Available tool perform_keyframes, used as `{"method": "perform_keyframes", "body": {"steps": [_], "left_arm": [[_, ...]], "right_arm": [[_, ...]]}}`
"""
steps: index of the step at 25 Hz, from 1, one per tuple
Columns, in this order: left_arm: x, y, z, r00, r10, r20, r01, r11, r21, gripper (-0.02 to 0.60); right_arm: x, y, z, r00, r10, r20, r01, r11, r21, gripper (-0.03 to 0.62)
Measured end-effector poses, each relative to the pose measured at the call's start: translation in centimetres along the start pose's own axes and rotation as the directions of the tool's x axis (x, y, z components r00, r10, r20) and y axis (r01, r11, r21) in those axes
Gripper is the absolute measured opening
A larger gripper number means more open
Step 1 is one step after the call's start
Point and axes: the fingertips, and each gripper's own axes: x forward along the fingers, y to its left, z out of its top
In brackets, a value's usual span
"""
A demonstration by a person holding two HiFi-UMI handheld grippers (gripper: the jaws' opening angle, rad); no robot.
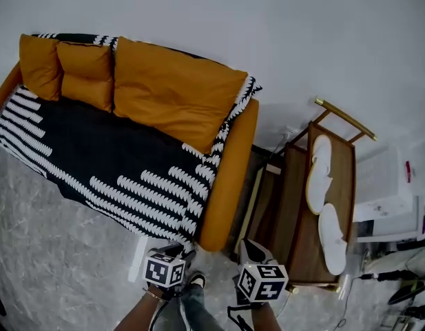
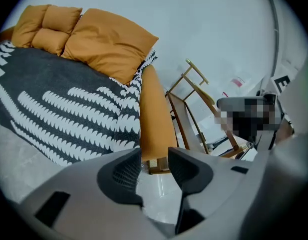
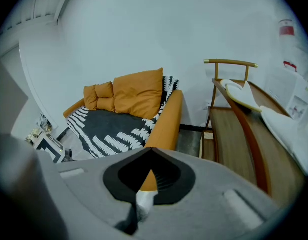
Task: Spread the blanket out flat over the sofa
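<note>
A black blanket (image 1: 116,164) with rows of white zigzag bands lies across the seat of an orange sofa (image 1: 229,178). Its far edge runs up behind three orange cushions (image 1: 174,92), its front edge hangs over the seat toward the pale floor (image 1: 54,254), and one side laps against the near armrest. It looks largely flat already, with the task near its end.

The blanket appears soft and limp, a woven throw of modest weight that would sag, fold and drag rather than hold a shape. The likeliest places to take hold are its hem or corners, one in each gripper, so that a pull spreads it evenly; a pinch in the middle would probably only bunch it.

The left gripper (image 2: 154,166) hangs above the floor near the sofa's end with its jaws well apart. Only the floor and the foot of the armrest show in the gap, and the pads touch nothing. The right gripper (image 3: 150,156) has its jaw tips together with no cloth between them. To the right stands a wooden rack (image 1: 295,212) carrying white slippers (image 1: 321,174).
</note>
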Motion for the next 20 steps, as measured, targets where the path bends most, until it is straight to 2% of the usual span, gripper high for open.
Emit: {"method": "perform_keyframes", "body": {"steps": [12,16,20], "left_arm": [[-8.4,-4.7,2.5,0.990,0.032,0.140,-0.028,0.999,-0.034,0.162],[-13.2,-5.7,4.6,0.964,0.073,0.257,-0.054,0.996,-0.077,0.130],[-18.4,-7.3,7.1,0.933,0.082,0.351,-0.073,0.997,-0.040,0.119]], "right_arm": [[-5.2,1.6,3.6,0.998,0.027,0.061,-0.026,0.999,-0.019,0.005],[-7.7,1.8,4.7,0.996,0.026,0.082,-0.024,0.999,-0.033,0.005],[-10.3,1.9,6.0,0.993,0.020,0.112,-0.015,0.999,-0.049,0.005]]}}
